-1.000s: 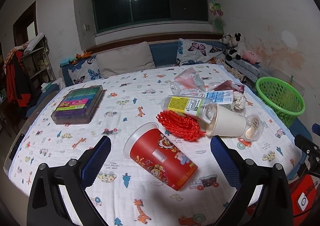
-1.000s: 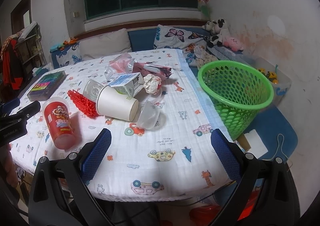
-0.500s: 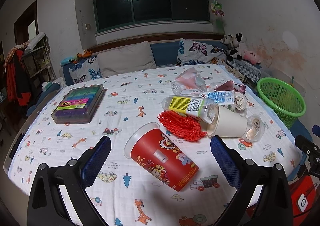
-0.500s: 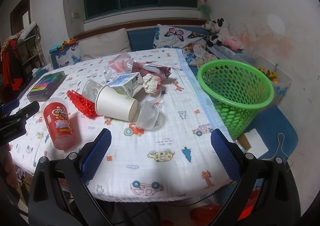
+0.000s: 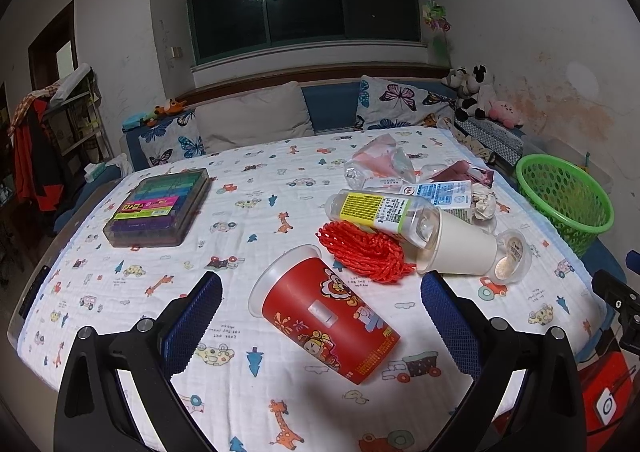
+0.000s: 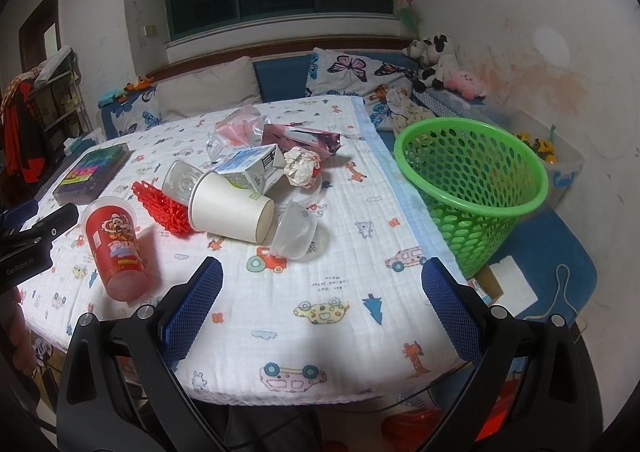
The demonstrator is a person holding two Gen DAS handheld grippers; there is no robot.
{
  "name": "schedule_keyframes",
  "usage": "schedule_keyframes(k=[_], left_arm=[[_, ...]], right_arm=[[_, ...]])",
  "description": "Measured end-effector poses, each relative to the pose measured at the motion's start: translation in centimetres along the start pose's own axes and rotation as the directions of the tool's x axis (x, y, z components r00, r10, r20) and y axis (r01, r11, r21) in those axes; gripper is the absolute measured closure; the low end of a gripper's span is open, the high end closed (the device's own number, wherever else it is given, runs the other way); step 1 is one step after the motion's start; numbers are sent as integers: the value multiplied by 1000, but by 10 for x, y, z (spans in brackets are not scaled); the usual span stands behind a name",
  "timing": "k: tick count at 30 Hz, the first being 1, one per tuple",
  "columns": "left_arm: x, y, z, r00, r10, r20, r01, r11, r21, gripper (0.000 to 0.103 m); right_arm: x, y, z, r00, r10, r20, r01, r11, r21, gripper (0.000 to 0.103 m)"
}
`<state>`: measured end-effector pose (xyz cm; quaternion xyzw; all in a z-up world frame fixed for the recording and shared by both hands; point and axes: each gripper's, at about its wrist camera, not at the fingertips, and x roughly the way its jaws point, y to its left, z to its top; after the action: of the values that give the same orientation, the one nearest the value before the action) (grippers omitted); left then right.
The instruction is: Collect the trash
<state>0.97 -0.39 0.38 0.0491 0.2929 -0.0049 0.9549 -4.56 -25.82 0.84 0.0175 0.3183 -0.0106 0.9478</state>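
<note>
Trash lies on a table with a cartoon-print cloth [image 5: 256,187]: a red printed cup [image 5: 324,314] on its side, red plastic netting [image 5: 362,250], a clear bottle [image 5: 380,213], a white paper cup [image 5: 460,248], a clear lidded cup [image 5: 514,256], a milk carton [image 6: 252,167], a crumpled paper ball [image 6: 302,165] and wrappers [image 6: 304,137]. A green basket [image 6: 472,179] stands at the table's right edge. My left gripper [image 5: 320,320] is open, its fingers either side of the red cup and above it. My right gripper [image 6: 320,300] is open and empty over the cloth near the front edge.
A box of coloured pens [image 5: 160,205] lies on the table's left. A sofa with cushions [image 5: 256,119] runs behind the table. Plush toys [image 6: 436,63] sit at the back right. The left gripper's body [image 6: 32,244] shows at the right wrist view's left edge.
Both grippers drifted only slightly; the scene shifts a little in each view. Nothing on the table has moved and both grippers stay open.
</note>
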Motion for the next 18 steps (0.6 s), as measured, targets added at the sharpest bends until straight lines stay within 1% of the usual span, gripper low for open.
schedule_keyframes(k=[18], left_arm=[[5, 6, -2, 1000, 6, -12, -6, 1000, -4, 6]], right_arm=[[6, 1, 3, 1000, 8, -5, -8, 1000, -3, 4]])
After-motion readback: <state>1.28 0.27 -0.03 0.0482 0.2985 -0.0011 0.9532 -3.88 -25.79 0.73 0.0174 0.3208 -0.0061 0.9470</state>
